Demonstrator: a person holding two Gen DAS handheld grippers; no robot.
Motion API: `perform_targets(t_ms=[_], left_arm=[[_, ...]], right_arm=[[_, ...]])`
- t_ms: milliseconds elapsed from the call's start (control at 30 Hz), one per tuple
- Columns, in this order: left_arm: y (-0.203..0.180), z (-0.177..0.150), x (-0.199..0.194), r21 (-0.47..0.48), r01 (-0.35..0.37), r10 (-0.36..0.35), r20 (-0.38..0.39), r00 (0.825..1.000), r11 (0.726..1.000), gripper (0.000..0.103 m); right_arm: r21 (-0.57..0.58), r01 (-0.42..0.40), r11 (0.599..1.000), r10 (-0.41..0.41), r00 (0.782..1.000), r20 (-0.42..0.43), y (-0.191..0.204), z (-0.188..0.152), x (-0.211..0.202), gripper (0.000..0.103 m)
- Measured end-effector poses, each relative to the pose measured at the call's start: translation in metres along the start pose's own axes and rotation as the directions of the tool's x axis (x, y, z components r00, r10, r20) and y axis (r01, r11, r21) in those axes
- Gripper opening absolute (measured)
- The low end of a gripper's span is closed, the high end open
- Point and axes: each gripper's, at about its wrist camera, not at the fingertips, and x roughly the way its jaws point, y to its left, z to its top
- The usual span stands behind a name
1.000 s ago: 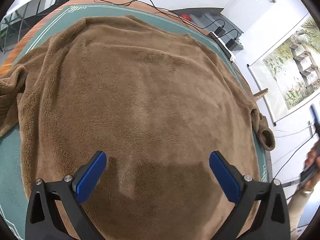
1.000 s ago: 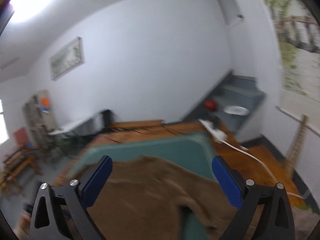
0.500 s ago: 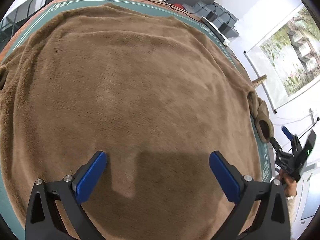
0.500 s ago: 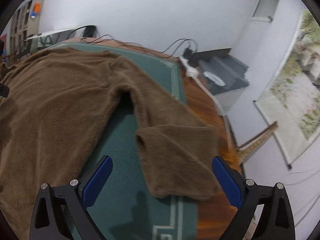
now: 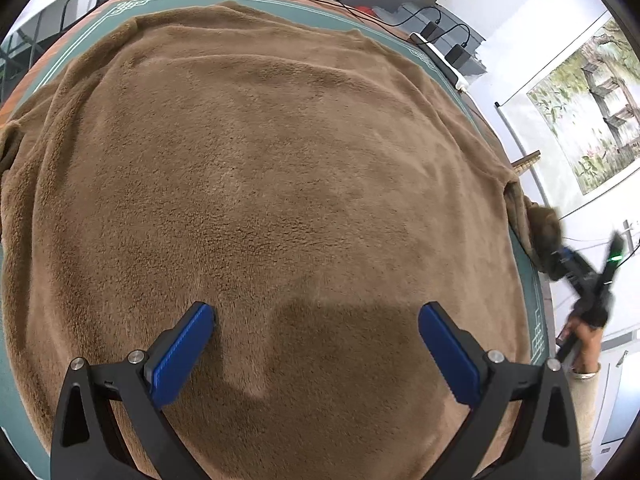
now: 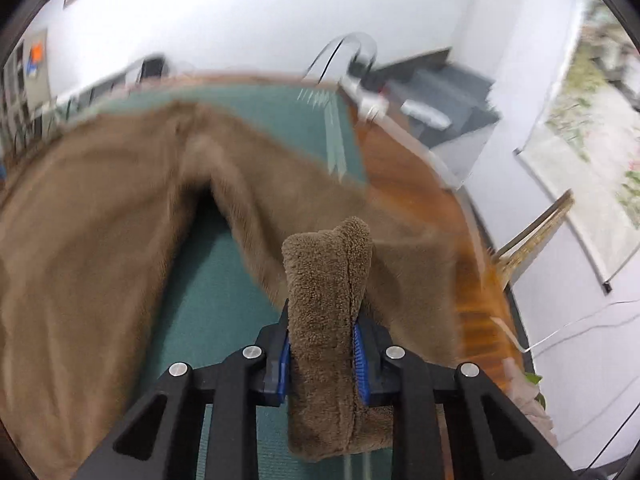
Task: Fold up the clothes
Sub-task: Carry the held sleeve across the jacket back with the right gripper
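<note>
Right gripper (image 6: 322, 344) pinching fluffy brown fleece sleeve cuff (image 6: 326, 280), sleeve running forward-left toward spread-flat brown fleece garment body (image 5: 260, 180) under spread, empty left gripper (image 5: 316, 344).

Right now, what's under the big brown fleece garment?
Under the brown fleece garment lies a green mat on a wooden table; its border shows past the edges. The middle is covered. The right tool pinches the sleeve cuff.
</note>
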Motion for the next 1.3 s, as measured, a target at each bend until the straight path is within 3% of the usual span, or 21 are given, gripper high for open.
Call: perform_targets(t_ms=[167, 367, 567, 733, 833, 1067, 1100, 1167, 1200, 1233, 1300], left_arm=[[0.002, 0.002, 0.004, -0.004, 0.027, -0.027, 0.006, 1.000, 1.000, 0.103], [0.016, 0.001, -0.003, -0.022, 0.078, -0.078, 0.020, 0.997, 0.997, 0.103], [0.039, 0.001, -0.022, -0.063, 0.104, -0.100, 0.062, 0.993, 0.993, 0.103], [0.060, 0.001, -0.036, -0.097, 0.117, -0.107, 0.099, 0.989, 0.988, 0.103], [0.075, 0.000, -0.042, -0.123, 0.118, -0.104, 0.110, 0.988, 0.985, 0.103], [0.095, 0.003, -0.039, -0.192, 0.145, -0.124, 0.113, 0.986, 0.971, 0.103], [0.095, 0.004, -0.039, -0.192, 0.144, -0.124, 0.113, 0.986, 0.971, 0.103], [0.093, 0.006, -0.038, -0.190, 0.146, -0.127, 0.111, 0.986, 0.971, 0.103], [0.092, 0.007, -0.038, -0.189, 0.148, -0.129, 0.109, 0.986, 0.971, 0.103], [0.092, 0.008, -0.037, -0.188, 0.150, -0.131, 0.107, 0.986, 0.971, 0.103], [0.091, 0.012, -0.035, -0.196, 0.166, -0.148, 0.100, 0.984, 0.967, 0.103]], right_arm=[[0.109, -0.076, 0.991, 0.057, 0.984, 0.169, -0.019, 0.055, -0.064, 0.026], [0.176, -0.233, 0.956, 0.165, 0.928, 0.334, -0.011, 0.132, -0.113, 0.026], [0.056, -0.350, 0.935, 0.303, 0.872, 0.384, 0.077, 0.193, -0.130, 0.026], [-0.067, -0.450, 0.891, 0.446, 0.836, 0.320, 0.180, 0.213, -0.110, 0.026], [-0.107, -0.497, 0.861, 0.507, 0.826, 0.247, 0.227, 0.215, -0.083, 0.026], [-0.176, -0.537, 0.825, 0.554, 0.830, 0.065, 0.318, 0.194, -0.015, 0.026], [-0.173, -0.563, 0.808, 0.574, 0.818, 0.018, 0.325, 0.185, -0.002, 0.029], [-0.147, -0.601, 0.785, 0.601, 0.798, -0.051, 0.331, 0.171, 0.012, 0.045], [-0.133, -0.619, 0.774, 0.614, 0.785, -0.085, 0.334, 0.164, 0.019, 0.066], [-0.122, -0.620, 0.775, 0.613, 0.785, -0.092, 0.334, 0.160, 0.024, 0.076], [-0.084, -0.640, 0.763, 0.635, 0.768, -0.081, 0.318, 0.150, 0.021, 0.077]])
